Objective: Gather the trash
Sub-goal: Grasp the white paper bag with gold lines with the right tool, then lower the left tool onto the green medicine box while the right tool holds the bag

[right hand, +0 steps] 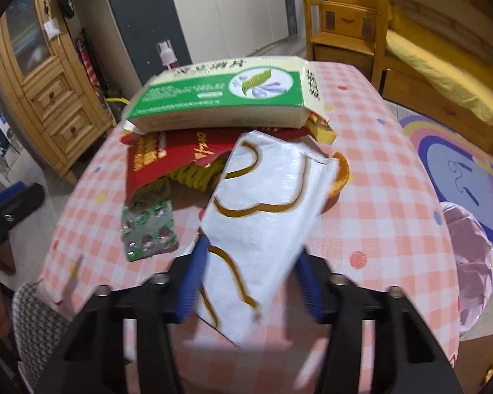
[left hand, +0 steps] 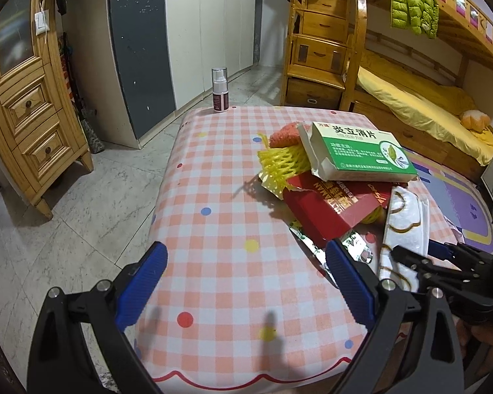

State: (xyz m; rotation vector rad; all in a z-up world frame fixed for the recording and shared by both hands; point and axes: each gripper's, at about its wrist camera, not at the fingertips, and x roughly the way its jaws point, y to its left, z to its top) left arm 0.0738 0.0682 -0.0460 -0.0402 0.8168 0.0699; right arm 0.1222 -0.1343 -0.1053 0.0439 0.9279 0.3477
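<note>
A heap of trash lies on the checked tablecloth [left hand: 226, 229]: a green-and-white medicine box [left hand: 361, 151] on top, a red carton [left hand: 332, 207], yellow foam netting [left hand: 279, 161], a foil blister pack [right hand: 148, 229] and a white wrapper with gold lines [right hand: 266, 203]. My right gripper [right hand: 249, 262] has its blue fingers on both sides of the white wrapper, which sits tilted between them; the wrapper also shows in the left wrist view [left hand: 404, 226]. My left gripper [left hand: 243, 272] is open and empty over the near left part of the table, left of the heap.
A spray bottle [left hand: 219, 89] stands at the table's far edge. A pink-lined bin [right hand: 470, 262] sits on the floor to the right of the table. A wooden cabinet [left hand: 26, 105], wardrobes and a bunk bed [left hand: 410, 98] surround the table.
</note>
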